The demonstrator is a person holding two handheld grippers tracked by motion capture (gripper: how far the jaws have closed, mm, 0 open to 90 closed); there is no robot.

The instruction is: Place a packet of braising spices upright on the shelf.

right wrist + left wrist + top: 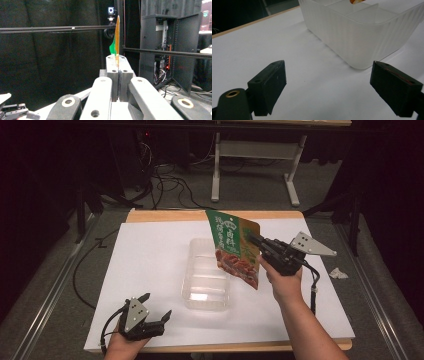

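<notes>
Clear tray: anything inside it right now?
The clear tray looks empty, with only its dividers showing. The green pouch, held up by the right tool, covers its far right corner, so that part is unseen.

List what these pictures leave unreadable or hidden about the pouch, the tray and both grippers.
- Pouch: small print too small, high view; edge-on in right gripper view.
- Clear tray: far half covered by the pouch, high view; cut off by the top edge, left gripper view.
- Right gripper: jaw tips hidden behind the pouch, high view.
</notes>
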